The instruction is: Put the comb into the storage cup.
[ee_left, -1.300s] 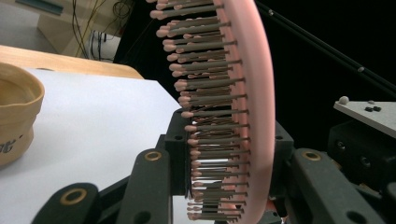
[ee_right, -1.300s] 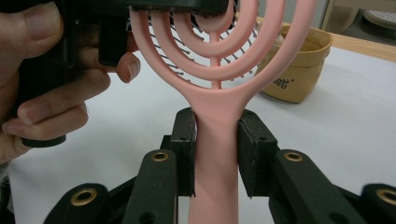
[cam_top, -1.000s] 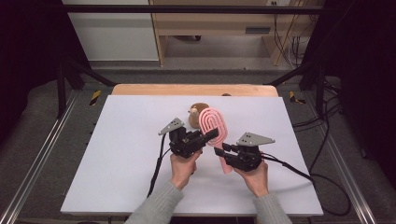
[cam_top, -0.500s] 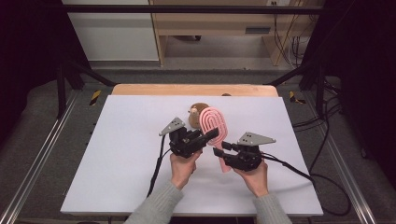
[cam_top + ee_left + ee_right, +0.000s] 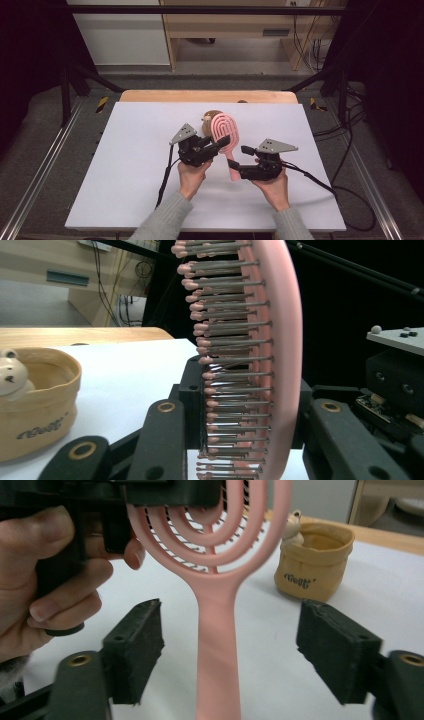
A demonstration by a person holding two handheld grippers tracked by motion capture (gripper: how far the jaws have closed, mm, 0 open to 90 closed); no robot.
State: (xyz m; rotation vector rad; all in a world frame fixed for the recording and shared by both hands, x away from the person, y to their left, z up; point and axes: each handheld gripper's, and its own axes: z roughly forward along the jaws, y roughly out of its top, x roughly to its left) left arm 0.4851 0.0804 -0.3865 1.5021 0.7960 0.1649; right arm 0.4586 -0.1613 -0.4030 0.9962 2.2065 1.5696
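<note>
The left hand-held gripper (image 5: 223, 142) is clamping the head of a pink vented hairbrush (image 5: 225, 134) above the white counter (image 5: 125, 150), while the right hand-held gripper (image 5: 227, 650) has just been opening, its jaws standing clear either side of the handle. The brush is looking light, stiff and smooth-handled; the bristle face is likely giving poor purchase, the handle or rim a better hold.

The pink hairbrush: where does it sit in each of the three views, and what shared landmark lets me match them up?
High view: pink hairbrush at table centre, head in the left gripper.
Left gripper view: its bristled head stands edge-on, centre-right, clamped between the jaws.
Right gripper view: handle rises mid-frame between the open jaws, which have just been opening.
Shared landmark: tan pouch.
</note>
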